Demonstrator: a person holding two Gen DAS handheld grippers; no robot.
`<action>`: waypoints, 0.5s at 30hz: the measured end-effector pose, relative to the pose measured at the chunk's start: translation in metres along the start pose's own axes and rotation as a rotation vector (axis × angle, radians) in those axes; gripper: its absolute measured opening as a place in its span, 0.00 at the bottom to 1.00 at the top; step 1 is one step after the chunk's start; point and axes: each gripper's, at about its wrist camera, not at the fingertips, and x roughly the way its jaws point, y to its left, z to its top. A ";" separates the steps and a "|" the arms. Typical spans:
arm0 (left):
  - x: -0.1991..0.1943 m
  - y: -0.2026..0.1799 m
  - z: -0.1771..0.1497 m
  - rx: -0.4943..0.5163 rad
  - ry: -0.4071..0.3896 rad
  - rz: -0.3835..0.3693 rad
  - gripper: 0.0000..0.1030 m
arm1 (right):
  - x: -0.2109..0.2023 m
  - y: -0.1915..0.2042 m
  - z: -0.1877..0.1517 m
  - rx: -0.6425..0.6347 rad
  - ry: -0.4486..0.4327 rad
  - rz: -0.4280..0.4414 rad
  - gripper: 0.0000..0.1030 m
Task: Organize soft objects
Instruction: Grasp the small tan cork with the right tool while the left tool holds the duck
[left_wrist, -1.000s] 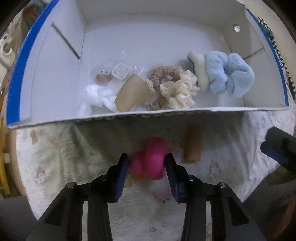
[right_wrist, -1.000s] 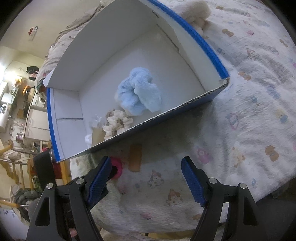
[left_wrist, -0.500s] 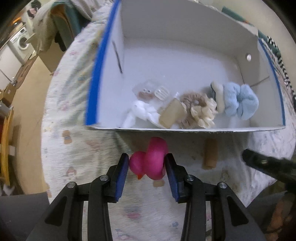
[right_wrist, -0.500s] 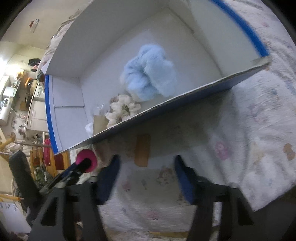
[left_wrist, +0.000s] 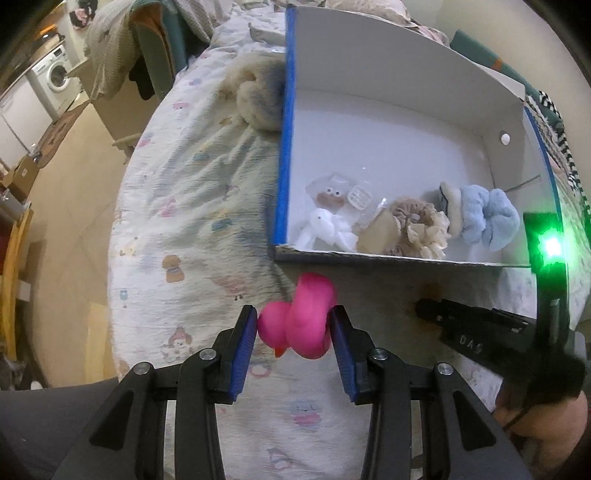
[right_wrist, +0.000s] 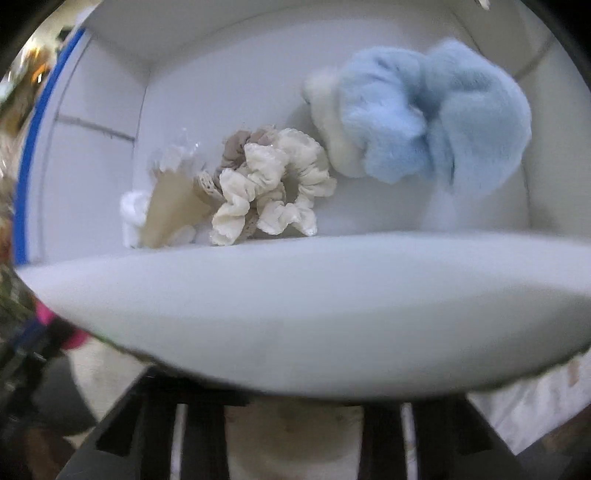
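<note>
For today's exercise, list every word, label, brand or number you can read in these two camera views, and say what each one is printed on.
"DAS": pale letters on the black body of the right gripper, seen in the left wrist view; the lettering may continue out of sight.
Printed sheet under the box: cartoon figures only, no readable words.
White box: no text visible.
Right wrist view: blurred, nothing readable.
</note>
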 end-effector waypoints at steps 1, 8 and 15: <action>0.001 0.002 0.001 -0.004 0.000 0.002 0.36 | 0.000 0.002 -0.002 -0.013 -0.008 -0.005 0.13; 0.003 0.001 0.000 -0.019 0.006 0.004 0.36 | -0.017 -0.008 -0.012 -0.020 -0.053 0.033 0.06; 0.007 0.000 0.000 -0.014 -0.002 0.036 0.36 | -0.042 -0.018 -0.030 -0.034 -0.101 0.057 0.06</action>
